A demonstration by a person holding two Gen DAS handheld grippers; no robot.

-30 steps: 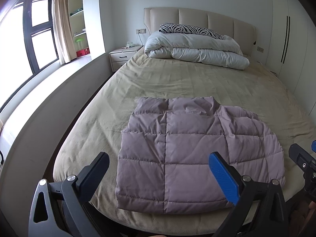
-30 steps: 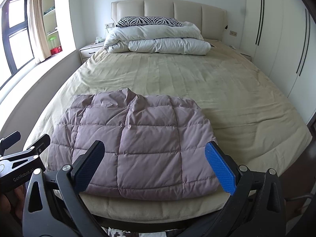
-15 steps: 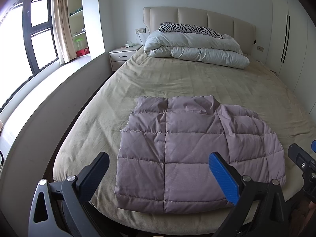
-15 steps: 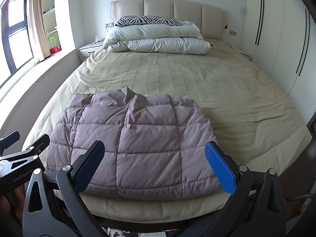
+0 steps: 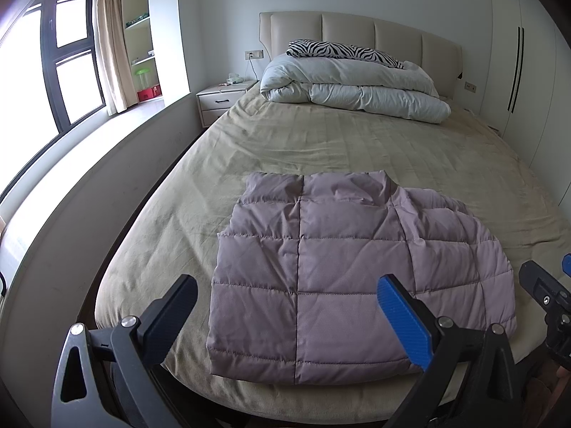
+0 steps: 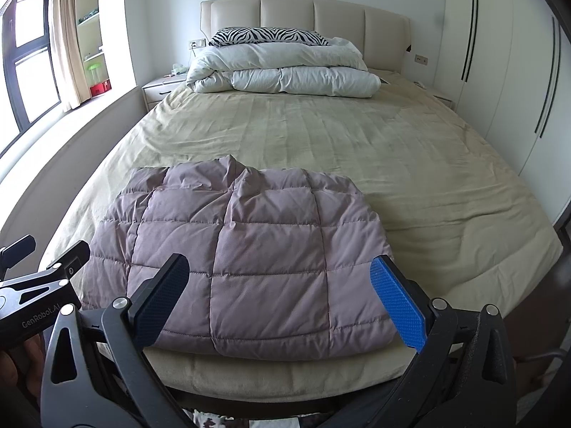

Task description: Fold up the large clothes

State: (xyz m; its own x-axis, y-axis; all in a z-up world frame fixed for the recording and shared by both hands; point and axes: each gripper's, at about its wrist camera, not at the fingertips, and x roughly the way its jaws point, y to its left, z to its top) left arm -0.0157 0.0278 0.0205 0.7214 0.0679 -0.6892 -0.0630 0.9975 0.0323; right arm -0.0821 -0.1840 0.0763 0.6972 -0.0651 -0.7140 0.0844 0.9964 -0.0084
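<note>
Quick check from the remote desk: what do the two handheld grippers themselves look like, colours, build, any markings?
Both match: black skeletal frames with triangular cutouts and silver pivot bolts. On each, the jaws carry textured pads, one bright blue, one dark. The left gripper shows white "GenRobot.AI" lettering on its body, seen from the right wrist view. The right gripper shows no lettering here. No cables or sleeves visible.

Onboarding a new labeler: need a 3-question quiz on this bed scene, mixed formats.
1. True or false: the left tool is shut on the quilted jacket.
2. Multiple choice: the zebra-print pillow lies on: A) the nightstand, B) the white duvet, C) the jacket.
3. Fill in: the jacket lies folded at the ___ end of the bed, opposite the headboard.

Key: 1 false, both the left tool and the right tool are open and clear of it; 2 B; 3 foot.
</note>
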